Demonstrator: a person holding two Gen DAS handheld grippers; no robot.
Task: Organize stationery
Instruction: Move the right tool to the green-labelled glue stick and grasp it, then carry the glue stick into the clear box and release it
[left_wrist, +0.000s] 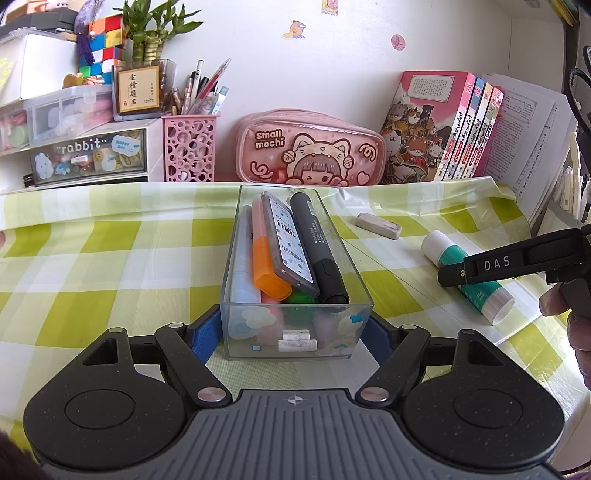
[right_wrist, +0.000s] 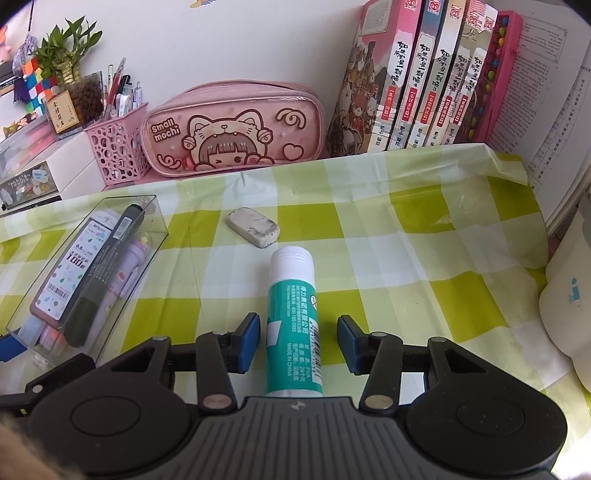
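On the checked cloth (right_wrist: 406, 236), lay lengthwise between the spread pads of the right gripper (right_wrist: 299, 341): glue stick (right_wrist: 293, 314), untouched on either side, lined up for a pinch. Steadied the clear box (left_wrist: 295, 325) of markers, left gripper (left_wrist: 291, 332) clamped on its near end, probably so nothing slid. Waited beyond: eraser (right_wrist: 253, 231).

The checked surface (right_wrist: 406, 236) has open room along its right side and between the eraser (right_wrist: 252, 231) and the back edge. The clear box (left_wrist: 295, 280) stands mid-surface, clamped by the left hand-held gripper (left_wrist: 295, 332). A glue stick (right_wrist: 293, 317) lies between the right hand-held gripper (right_wrist: 299, 343) pads, untouched. Pencil case (right_wrist: 236, 129), pen holder (right_wrist: 116, 155) and books (right_wrist: 424, 81) wall the back edge.
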